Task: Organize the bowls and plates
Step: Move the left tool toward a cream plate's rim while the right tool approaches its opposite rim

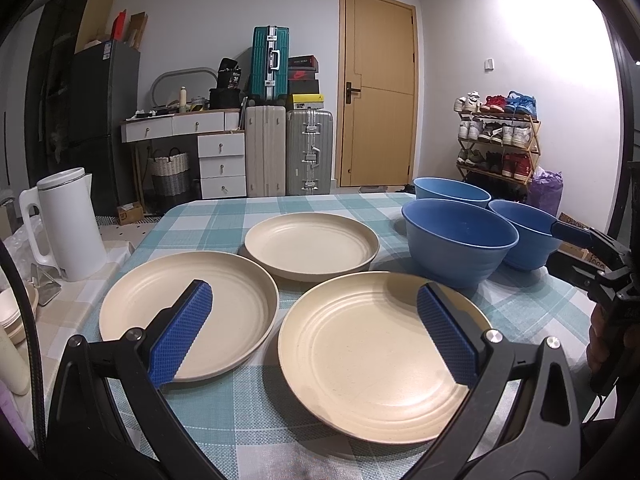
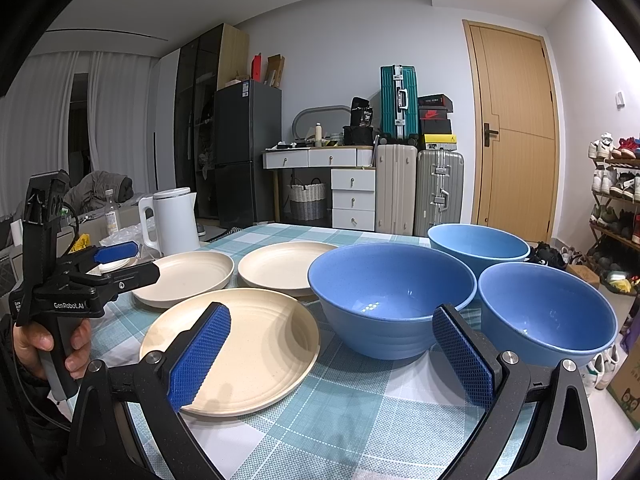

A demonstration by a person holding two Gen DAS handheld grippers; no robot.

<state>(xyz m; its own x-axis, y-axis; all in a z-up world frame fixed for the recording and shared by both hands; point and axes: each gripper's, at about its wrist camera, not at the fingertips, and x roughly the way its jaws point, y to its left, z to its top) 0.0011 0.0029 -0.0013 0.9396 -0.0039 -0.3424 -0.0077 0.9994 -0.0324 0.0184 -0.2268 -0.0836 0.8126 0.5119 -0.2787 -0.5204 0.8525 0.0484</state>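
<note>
Plates [image 1: 380, 356], three cream, sit left of my landmark nearest blue bowl [image 2: 390, 300], two bowls [image 2: 546, 312] behind/right of it; left gripper [image 1: 314, 334] and right gripper [image 2: 332, 356] both wide, empty.

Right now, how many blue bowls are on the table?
3. The nearest bowl sits beside the cream plates, the right bowl is next to it, and the far bowl is behind both. None appears hidden.

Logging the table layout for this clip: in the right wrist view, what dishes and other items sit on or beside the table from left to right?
White kettle → far-left cream plate → near cream plate → middle blue bowl → right blue bowl.
</note>
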